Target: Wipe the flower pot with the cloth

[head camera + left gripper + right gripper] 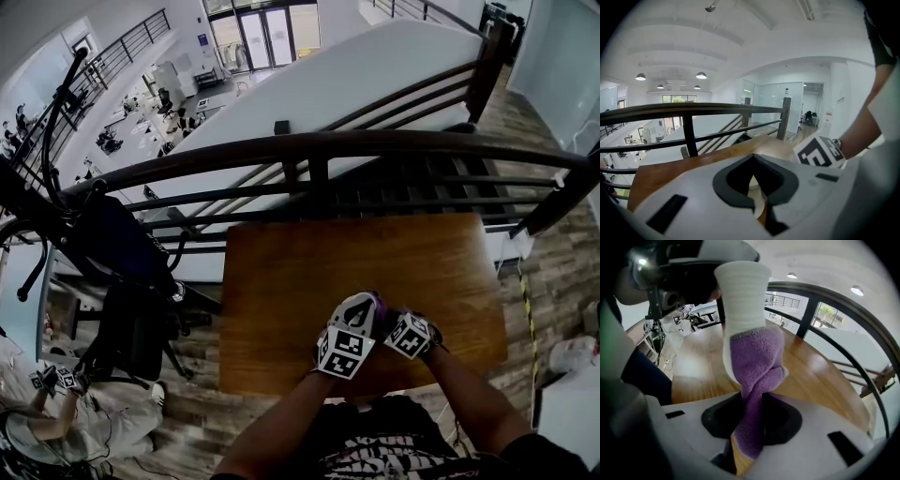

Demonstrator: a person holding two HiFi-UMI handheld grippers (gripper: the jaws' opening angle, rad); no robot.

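Directly below us, a wooden table (pixel 281 300) stands against a dark railing (pixel 309 145), and we work over its near edge with both grippers close together. Our left gripper (pixel 757 199) holds the white ribbed flower pot (pixel 740 301), which seems lifted off the table, we judge so that its whole side is free for rubbing. Our right gripper (pixel 747 432) carries the purple cloth (pixel 754 362), bunched and pressed against the pot's lower side, which looks to us like wiping under way. The left jaws are nearly together, clamped on a pale edge that we take to be the pot's wall. The right jaws stand partly apart, pinching a thick fold of the cloth between them
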